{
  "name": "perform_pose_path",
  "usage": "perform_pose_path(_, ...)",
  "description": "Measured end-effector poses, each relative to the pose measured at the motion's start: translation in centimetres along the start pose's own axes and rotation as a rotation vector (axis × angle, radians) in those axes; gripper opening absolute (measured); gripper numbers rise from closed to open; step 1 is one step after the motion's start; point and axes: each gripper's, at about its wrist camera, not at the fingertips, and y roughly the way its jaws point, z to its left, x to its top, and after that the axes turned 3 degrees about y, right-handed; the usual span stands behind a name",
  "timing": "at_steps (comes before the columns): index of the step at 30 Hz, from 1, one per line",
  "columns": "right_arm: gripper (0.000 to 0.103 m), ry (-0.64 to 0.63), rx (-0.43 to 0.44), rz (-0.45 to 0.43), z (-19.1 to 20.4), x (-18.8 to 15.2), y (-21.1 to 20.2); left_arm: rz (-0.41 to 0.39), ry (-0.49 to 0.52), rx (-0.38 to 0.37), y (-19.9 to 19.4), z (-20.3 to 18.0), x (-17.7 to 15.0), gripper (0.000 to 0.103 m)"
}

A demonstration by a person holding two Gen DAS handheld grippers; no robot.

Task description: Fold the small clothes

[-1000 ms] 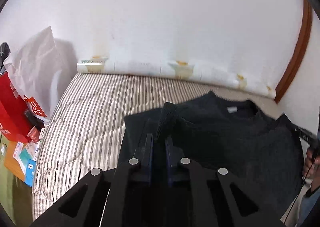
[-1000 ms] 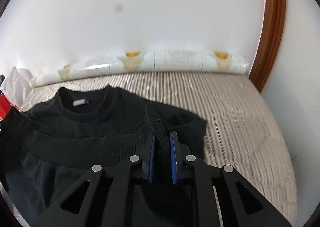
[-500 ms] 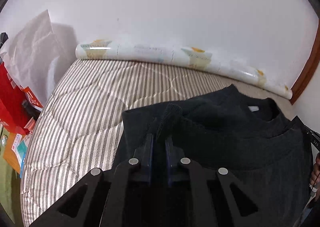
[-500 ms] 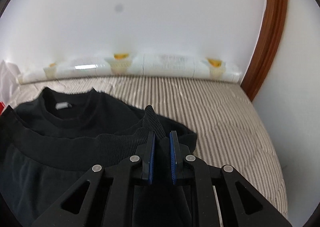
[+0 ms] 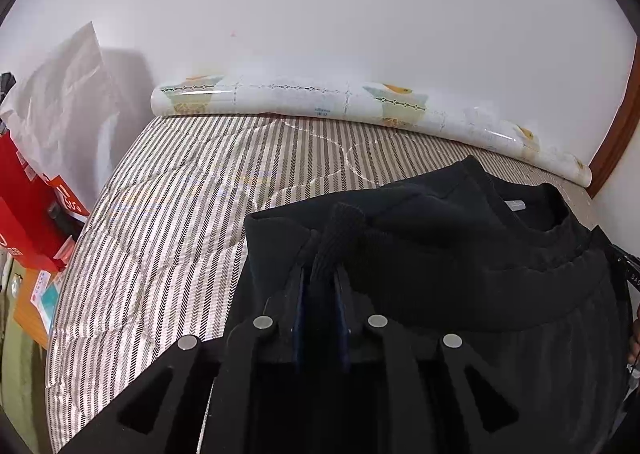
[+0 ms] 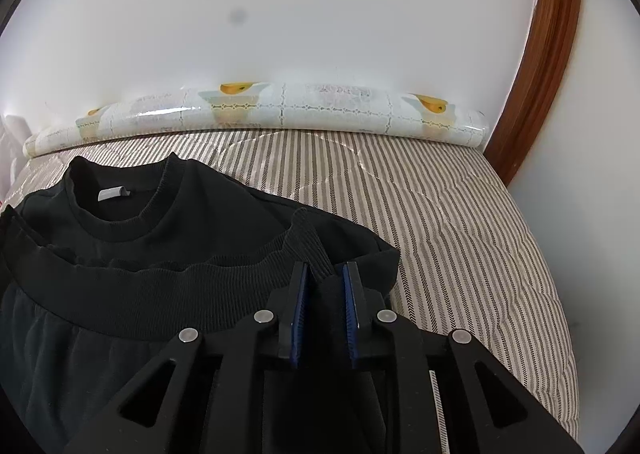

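1. On the striped mattress [image 5: 168,238] a black sweatshirt [image 6: 208,214] lies with its ribbed hem folded up toward the collar, right below the patterned roll [image 6: 320,106] that sits against the wall.
2. Only the left wrist view catches the side clutter: a red box [image 5: 24,222], a white paper bag [image 5: 68,102] and a bit of a hand [image 5: 634,338] at the right edge.
3. Only the right wrist view gets the brown wooden trim [image 6: 548,54] and the collar with its white neck tag [image 6: 113,194] seen clearly.
4. Left gripper [image 5: 320,274]: jaws narrow but easing apart, with a bunched-up ridge of the ribbed hem sitting between the blue pads, which are still on the cloth.
5. Right gripper [image 6: 326,268]: same deal, jaws narrow and opening, the hem corner poking up between them. There's a sliver of gap showing by the right pad, the left one touches the fabric.
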Motion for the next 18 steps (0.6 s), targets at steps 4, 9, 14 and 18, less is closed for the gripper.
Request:
perform_pose_path(4, 0.023, -0.008, -0.022, -0.01, 0.1, -0.2, -0.8, 0.008, 0.008, 0.002, -0.3, -0.2, -0.1, 0.016)
perform_pose_path(9, 0.027, -0.028, -0.044, -0.037, 0.5, -0.8, -3.4, 0.018, 0.013, -0.029, -1.5, -0.3, -0.4, 0.026)
perform_pose_path(14, 0.04, -0.022, -0.042, -0.057, 0.6, -2.2, -6.3, 0.019, 0.007, -0.046, -3.6, -0.1, -1.5, 0.039)
perform_pose_path(18, 0.045, -0.02, -0.039, -0.038, 0.1, -5.0, -7.8, 0.019, 0.012, -0.043, -6.1, 0.4, -3.5, 0.044)
